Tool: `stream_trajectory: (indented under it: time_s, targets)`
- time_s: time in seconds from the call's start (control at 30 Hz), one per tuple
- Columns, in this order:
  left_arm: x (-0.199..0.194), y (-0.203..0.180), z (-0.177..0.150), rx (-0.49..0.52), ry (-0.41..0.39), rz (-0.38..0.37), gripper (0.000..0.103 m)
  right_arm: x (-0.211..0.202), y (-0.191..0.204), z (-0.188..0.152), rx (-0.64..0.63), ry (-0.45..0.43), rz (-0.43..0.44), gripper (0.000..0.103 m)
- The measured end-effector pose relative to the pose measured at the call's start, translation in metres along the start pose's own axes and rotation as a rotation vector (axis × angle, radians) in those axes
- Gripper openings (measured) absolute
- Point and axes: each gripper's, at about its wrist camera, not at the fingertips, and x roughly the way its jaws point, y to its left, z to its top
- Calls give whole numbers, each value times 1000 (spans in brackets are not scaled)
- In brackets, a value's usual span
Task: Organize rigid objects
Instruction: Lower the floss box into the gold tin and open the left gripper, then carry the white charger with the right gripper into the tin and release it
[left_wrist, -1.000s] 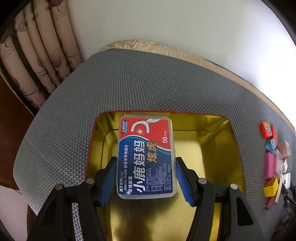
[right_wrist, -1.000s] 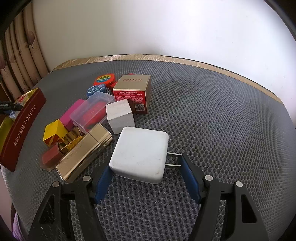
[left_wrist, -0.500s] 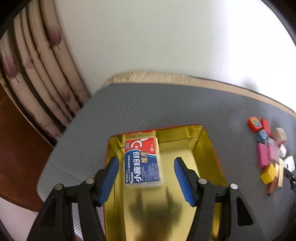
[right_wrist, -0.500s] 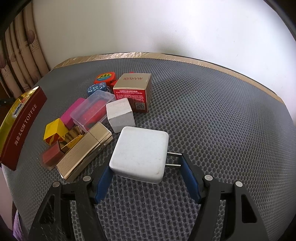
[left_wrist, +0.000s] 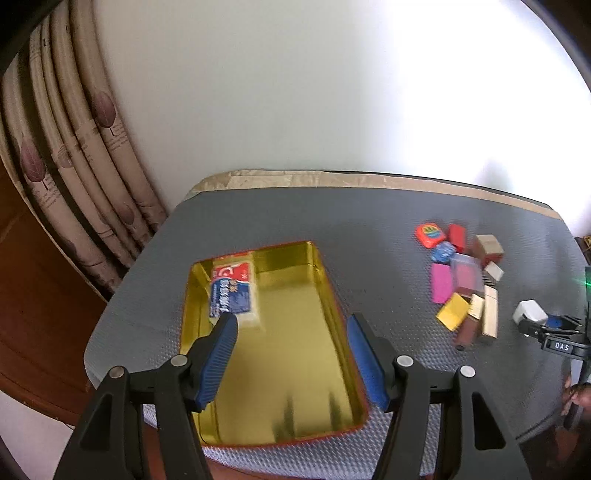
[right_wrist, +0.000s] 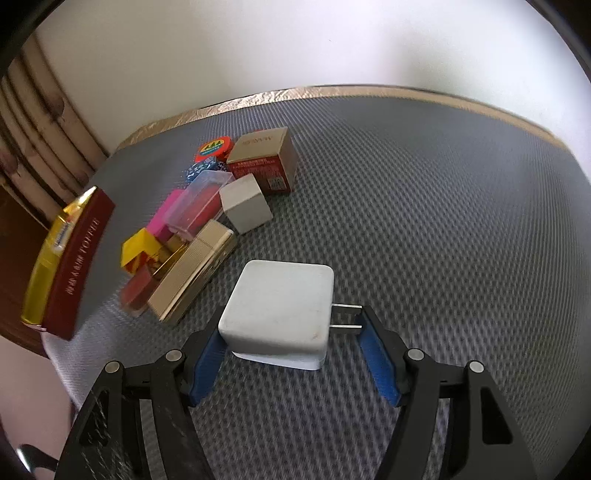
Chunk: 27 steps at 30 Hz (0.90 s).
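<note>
A gold tin (left_wrist: 295, 369) with a red rim lies on the grey mat; a dental floss box (left_wrist: 234, 291) lies in its far left corner. My left gripper (left_wrist: 290, 325) is open and empty, raised above the tin. My right gripper (right_wrist: 291, 332) is shut on a white plug charger (right_wrist: 277, 314), its left pad on the body and its right pad on the prongs, lifted off the mat. The charger also shows in the left wrist view (left_wrist: 528, 312). The tin's red side (right_wrist: 79, 262) shows at the left of the right wrist view.
A cluster of small boxes lies between the tin and the charger: a gold case (right_wrist: 192, 273), a white cube (right_wrist: 245, 203), a red-and-gold box (right_wrist: 264, 160), a clear case (right_wrist: 197, 201), a yellow block (right_wrist: 138, 249). Curtains hang at the left.
My left gripper let go of the floss box in the tin, then rose and pulled back. My right gripper closed on the charger and lifted and tilted it slightly.
</note>
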Motion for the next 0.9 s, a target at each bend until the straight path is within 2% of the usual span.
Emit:
stream_trajectory:
  time_s: [0.2,0.33,0.57,0.7,0.8,0.9]
  targets:
    - [-9,-8,-13,-14,28,-17,64,-17,-10,-11,94,37,86,65]
    - [-13,2,-34,-77,59,-22,64,-34,-5,-14,132,52,162,65]
    - [-10,30,-86,-211,147,-22,64,-61,45,6,87,65,278,65]
    - [2,41,-115,-259,201,-11,64,-66,78,16,33,75,306,65]
    - [7,55,-128,-312,231,-30,63,-65,103,21,-11,88,312,65]
    - [5,64,-129,-342,219,-28,64,-63,130,26,-48,115,338,65]
